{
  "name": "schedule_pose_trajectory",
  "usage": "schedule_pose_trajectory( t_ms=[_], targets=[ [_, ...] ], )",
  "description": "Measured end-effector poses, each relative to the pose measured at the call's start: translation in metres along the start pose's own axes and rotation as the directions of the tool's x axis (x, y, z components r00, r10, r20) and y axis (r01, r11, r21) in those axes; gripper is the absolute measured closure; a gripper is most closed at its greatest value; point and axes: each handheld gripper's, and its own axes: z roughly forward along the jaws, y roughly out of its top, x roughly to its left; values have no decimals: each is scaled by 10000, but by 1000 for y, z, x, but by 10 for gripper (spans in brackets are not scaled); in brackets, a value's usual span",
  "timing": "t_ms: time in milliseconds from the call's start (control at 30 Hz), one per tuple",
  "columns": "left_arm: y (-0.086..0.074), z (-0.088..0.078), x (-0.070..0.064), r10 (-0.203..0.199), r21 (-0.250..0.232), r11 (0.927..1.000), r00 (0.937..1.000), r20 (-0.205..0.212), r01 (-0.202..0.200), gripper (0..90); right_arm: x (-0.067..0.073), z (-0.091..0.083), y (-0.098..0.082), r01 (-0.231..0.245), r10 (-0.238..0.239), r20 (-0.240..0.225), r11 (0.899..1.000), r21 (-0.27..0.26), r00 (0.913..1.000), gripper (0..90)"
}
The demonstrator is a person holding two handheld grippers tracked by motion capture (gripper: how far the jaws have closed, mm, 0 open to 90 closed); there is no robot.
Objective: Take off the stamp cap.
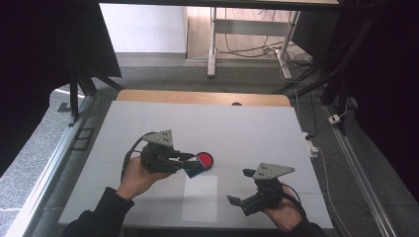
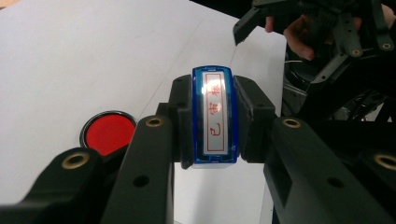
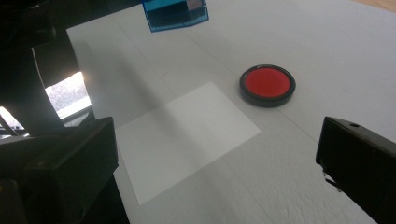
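Now, blue stamp (image 2: 215,116) clamped btwn left gripper (image 2: 214,122) jaws, above red ink pad (image 2: 108,132)

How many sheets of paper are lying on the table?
1: the white paper sheet lies flat near the table's front edge, beside the red ink pad.

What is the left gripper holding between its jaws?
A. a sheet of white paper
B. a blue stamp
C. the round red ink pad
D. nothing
B: the left gripper clamps a blue stamp between its black jaws, while the red ink pad lies apart on the table.
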Motion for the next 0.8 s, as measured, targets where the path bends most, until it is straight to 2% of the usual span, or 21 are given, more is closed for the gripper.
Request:
schedule_pose_trajectory(
  t_ms=[33, 167, 367, 467, 667, 800],
  targets=[
    [0, 0, 0, 45, 9, 10000, 10000, -12, -45, 708, 0, 4, 2, -103, 104, -247, 9999, 57, 9996, 0],
    [0, 1, 1, 46, -21, 10000, 10000, 85, -46, 708, 0, 12, 6, -51, 64, -465, 9996, 282, 9989, 0],
    [1, 0, 1, 22, -144, 9999, 9997, 228, -18, 708, 3, 22, 11, 211, -189, -481, 9987, 465, 9987, 0],
    [2, 1, 0, -8, -152, 9999, 9999, 168, 11, 708, 5, 28, 14, 309, -277, -595, 9981, 533, 9978, 0],
    [2, 1, -2, 99, -82, 9999, 9998, 176, -98, 707, 9, 39, 21, 639, -592, -792, 9962, 591, 9951, 0],
    [3, 0, -4, 285, 1, 9996, 9995, 163, -285, 707, 9, 46, 26, 698, -636, -1039, 9959, 569, 9926, 0]
  ],
)
